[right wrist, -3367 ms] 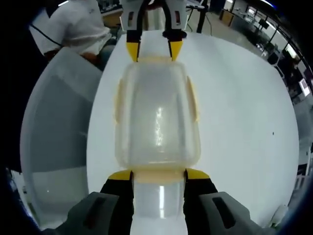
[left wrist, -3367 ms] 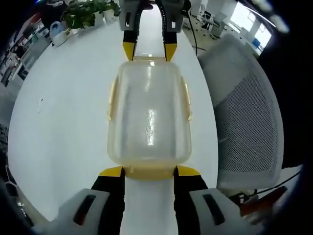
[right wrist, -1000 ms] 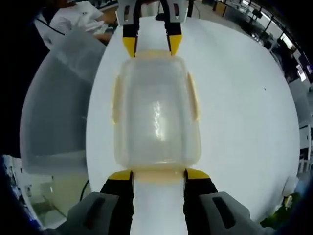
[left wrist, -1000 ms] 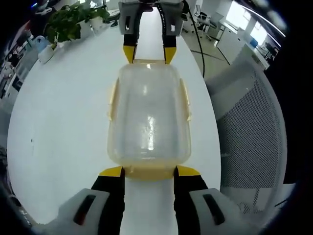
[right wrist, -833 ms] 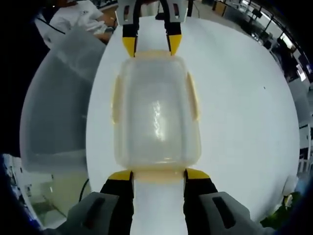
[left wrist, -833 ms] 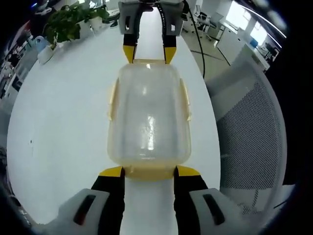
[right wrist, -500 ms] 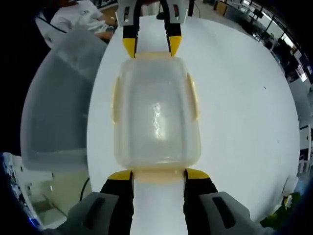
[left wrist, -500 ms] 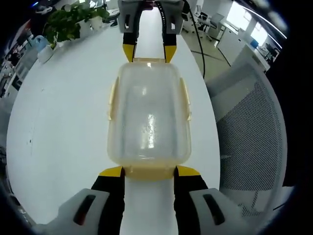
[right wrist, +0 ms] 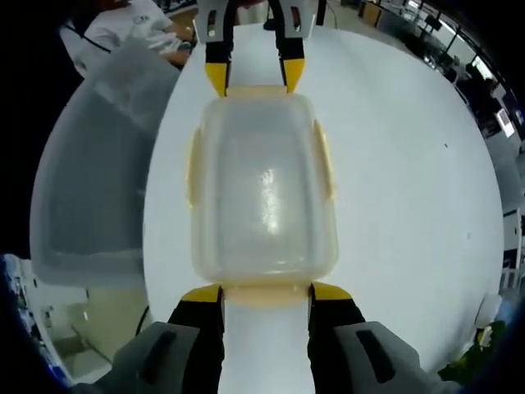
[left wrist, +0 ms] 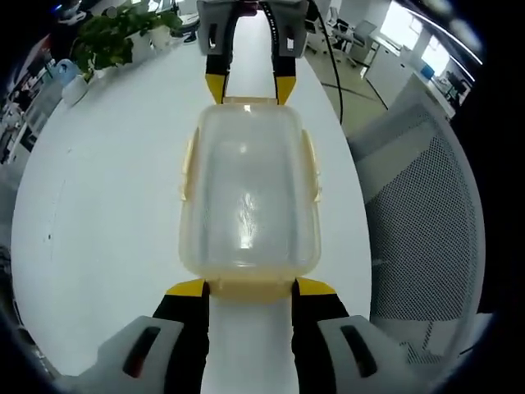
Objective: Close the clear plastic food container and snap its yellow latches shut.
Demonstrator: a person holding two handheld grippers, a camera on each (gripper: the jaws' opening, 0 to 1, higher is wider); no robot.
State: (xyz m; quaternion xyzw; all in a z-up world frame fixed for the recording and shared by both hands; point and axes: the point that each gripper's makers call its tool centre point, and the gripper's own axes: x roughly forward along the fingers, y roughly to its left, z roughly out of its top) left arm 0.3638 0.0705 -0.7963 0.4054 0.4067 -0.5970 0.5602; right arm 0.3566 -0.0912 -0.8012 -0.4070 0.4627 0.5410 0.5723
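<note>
The clear plastic food container (left wrist: 248, 197) lies on the white table (left wrist: 98, 205) between my two grippers, lid on, each one facing a short end. My left gripper (left wrist: 249, 286) has its yellow-tipped jaws spread to about the width of the near end latch (left wrist: 250, 289), the tips just beside or touching the yellow flap; I cannot tell whether they press it. My right gripper (right wrist: 266, 291) stands the same way at the opposite end, jaws wide, tips at that end's latch (right wrist: 267, 293). In the left gripper view the right gripper's tips (left wrist: 248, 89) show at the far end.

To do this step well I judge that both ends should be pushed together, straight toward each other, so the box cannot slide on the smooth tabletop. The flaps should fold down flat against the walls until they catch; the pressure wants to sit low on the flap, not on the lid's edge.

The container is a rounded rectangle of cloudy, slightly frosted plastic, glossy enough to carry a bright streak of light down its middle. The long-side latches (right wrist: 324, 160) are thin yellow strips lying close along the walls; whether they are fully snapped I cannot tell. A mesh-backed chair (left wrist: 418, 213) stands beside the table, and a leafy plant (left wrist: 111, 33) sits at its far edge
</note>
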